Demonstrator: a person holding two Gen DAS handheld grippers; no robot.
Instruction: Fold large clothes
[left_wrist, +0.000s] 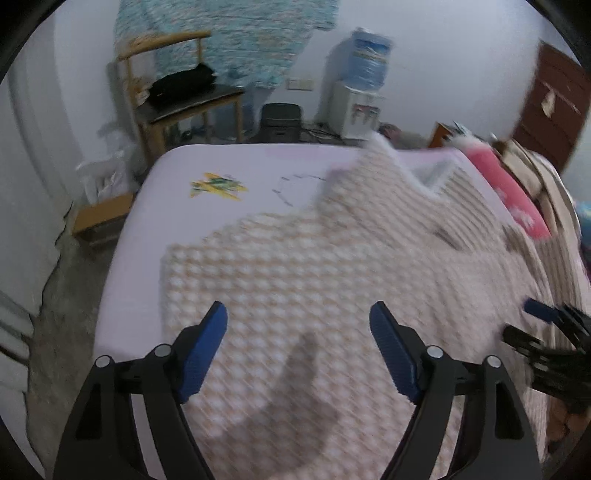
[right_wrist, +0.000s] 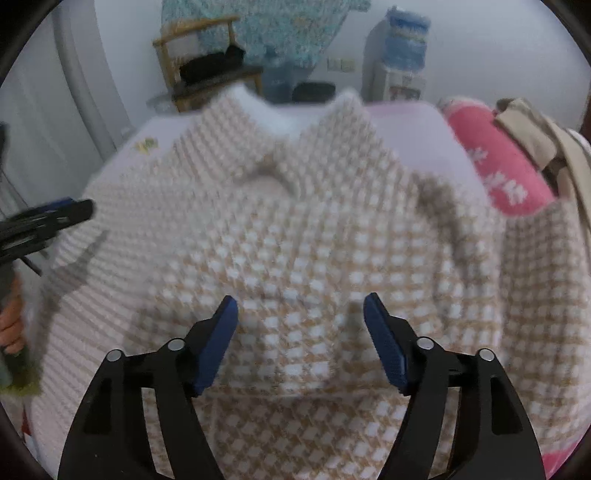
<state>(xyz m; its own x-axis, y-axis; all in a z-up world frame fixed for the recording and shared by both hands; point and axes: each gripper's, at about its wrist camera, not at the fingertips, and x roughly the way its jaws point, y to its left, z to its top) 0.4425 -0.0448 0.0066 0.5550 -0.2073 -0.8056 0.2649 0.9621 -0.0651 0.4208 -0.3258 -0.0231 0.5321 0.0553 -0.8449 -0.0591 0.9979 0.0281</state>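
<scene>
nearest in the left wrist view, the left gripper (left_wrist: 297, 317) hangs over the checked garment (left_wrist: 314, 258) with its blue pads (left_wrist: 207, 347) spread wide apart and nothing between them; the cloth lies below them, blurred. in the right wrist view the right gripper (right_wrist: 300, 314) likewise stands with its jaws apart above the same beige-and-white checked garment (right_wrist: 314, 240), no cloth pinched between the pads. the garment lies spread across the pale bed sheet (left_wrist: 177, 192), collar toward the far edge, with a few raised creases near the collar and shoulder. at the left edge of the right wrist view the other tool's dark tip reaches over the garment's side, and a hand (right_wrist: 13, 325) grips its handle. to the right of the garment lies a pink towel (right_wrist: 495, 166) beside a heap of beige clothes (right_wrist: 535, 129). beyond the bed stand a wooden chair (left_wrist: 177, 85) with a black bag on its seat, a water dispenser (left_wrist: 364, 85), and a patterned teal cloth (left_wrist: 236, 40) hanging on the wall.
</scene>
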